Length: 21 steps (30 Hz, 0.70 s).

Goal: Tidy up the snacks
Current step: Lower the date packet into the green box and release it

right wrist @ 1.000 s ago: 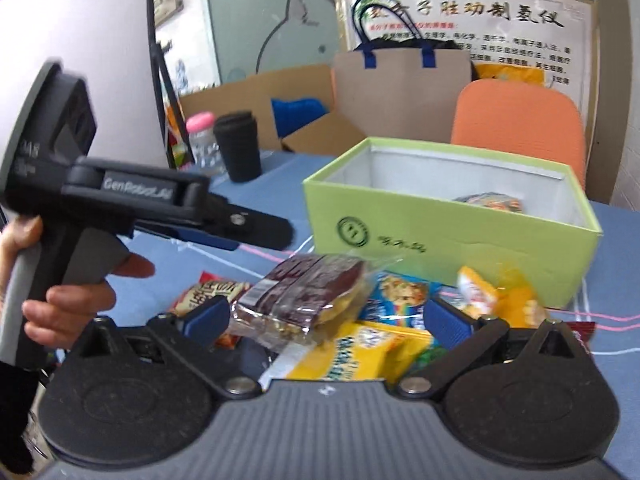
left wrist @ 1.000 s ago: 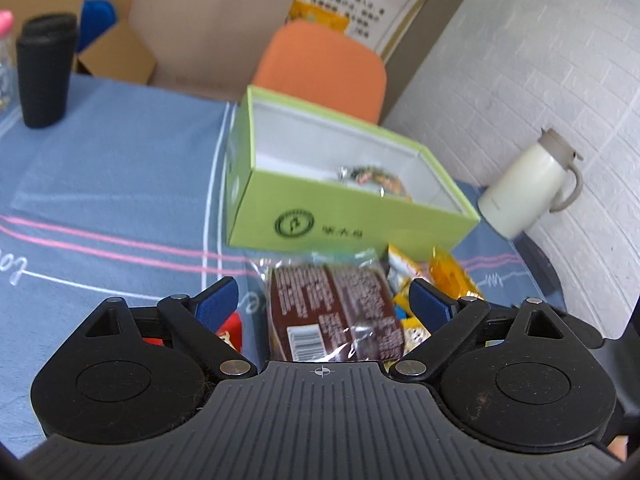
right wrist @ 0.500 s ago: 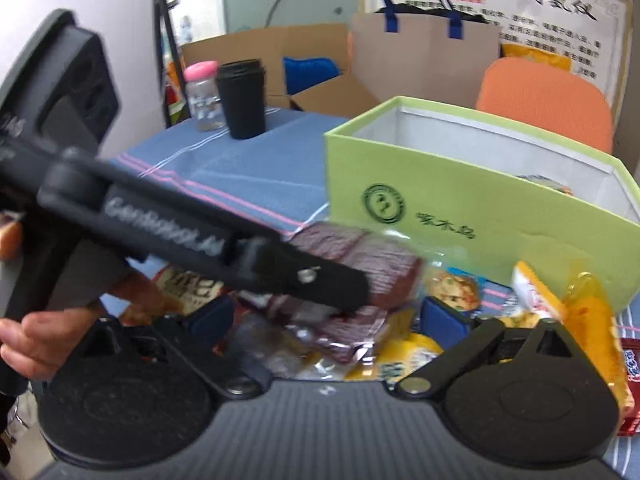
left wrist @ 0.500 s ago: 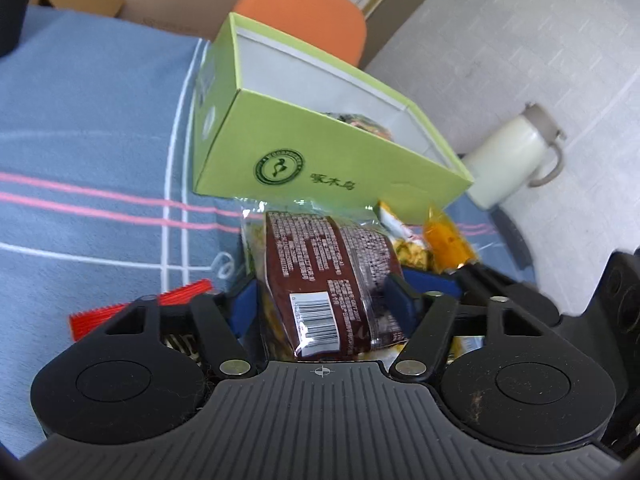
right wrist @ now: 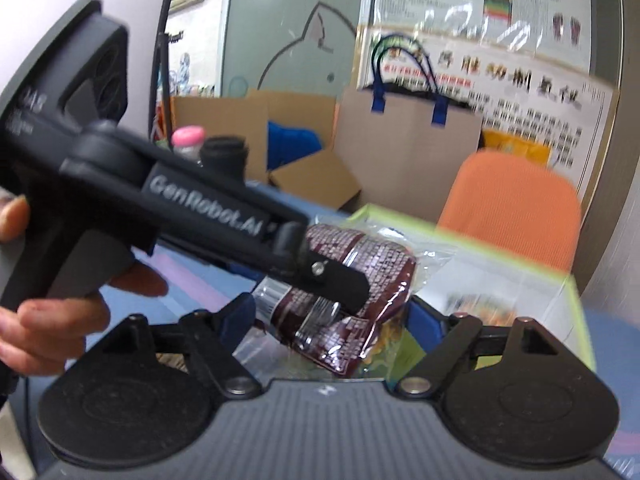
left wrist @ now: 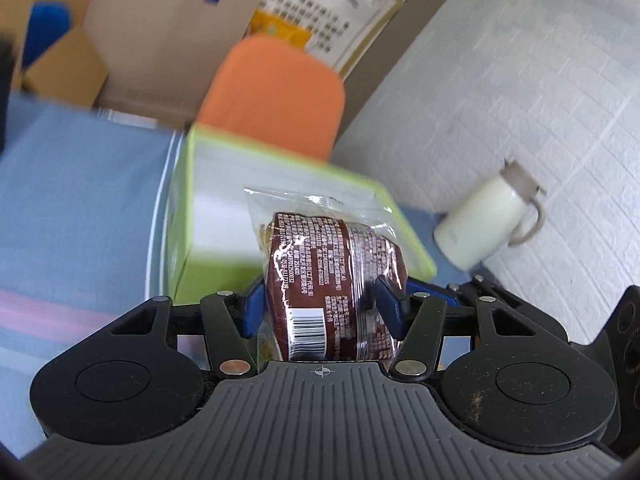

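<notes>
While my view blurs, the lime-green box (left wrist: 188,216) sits open on the blue tablecloth (left wrist: 76,200), a colourful packet (right wrist: 480,306) lying inside. My left gripper (left wrist: 320,306), whose jaws have just been closing, pinches a brown snack pack (left wrist: 332,280) in clear wrap, raised before the box. My right gripper (right wrist: 332,320), also just closing, brackets it; grip unclear.

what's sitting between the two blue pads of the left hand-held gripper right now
A brown snack packet in clear wrap, pinched between the pads of the left hand-held gripper; the left wrist view shows it.
</notes>
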Tool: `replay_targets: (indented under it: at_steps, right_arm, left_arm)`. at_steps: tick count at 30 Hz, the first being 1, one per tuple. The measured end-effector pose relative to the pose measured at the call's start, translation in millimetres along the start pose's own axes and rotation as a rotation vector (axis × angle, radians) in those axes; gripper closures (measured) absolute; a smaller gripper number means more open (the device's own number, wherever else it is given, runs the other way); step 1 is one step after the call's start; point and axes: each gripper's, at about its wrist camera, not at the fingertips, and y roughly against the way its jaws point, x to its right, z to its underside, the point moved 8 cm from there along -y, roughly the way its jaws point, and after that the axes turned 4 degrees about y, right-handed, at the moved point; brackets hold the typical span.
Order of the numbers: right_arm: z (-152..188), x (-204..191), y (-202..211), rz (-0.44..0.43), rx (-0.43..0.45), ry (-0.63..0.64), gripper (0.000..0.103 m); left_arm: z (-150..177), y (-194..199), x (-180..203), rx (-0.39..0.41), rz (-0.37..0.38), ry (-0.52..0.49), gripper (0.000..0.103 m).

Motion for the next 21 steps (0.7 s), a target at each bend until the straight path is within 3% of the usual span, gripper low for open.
replay_targets:
  at_steps: [4,8,15,18,21]
  right_arm:
    - [-23.0,38.1,-29.8,0.028,-0.017,0.022,0.018]
    - [-21.0,71.7,-65.2,0.013,-0.079,-0.015,0.019]
    - [13.0,88.0,-108.6,-0.037,-0.175,-0.066,0.022]
    - [15.0,92.7,-104.9,-0.029,-0.155,-0.087,0.012]
    - [11.0,97.1,-78.5,0.009,-0.106,-0.092,0.01]
  left_arm:
    - [-48.4,-28.5,12.0,0.02,-0.033,-0.06,0.063]
    - [-70.6,-71.5,7.0,-0.018,-0.069,-0.065,0.063]
    - [-58.4,-129.5,-27.3,-0.09,-0.116,-0.015,0.062]
    - [-58.0,-138.0,-34.4,-0.079,-0.147,-0.039,0.06]
    - [-60.1,-122.2,-31.2,-0.036,-0.167,-0.06,0.048]
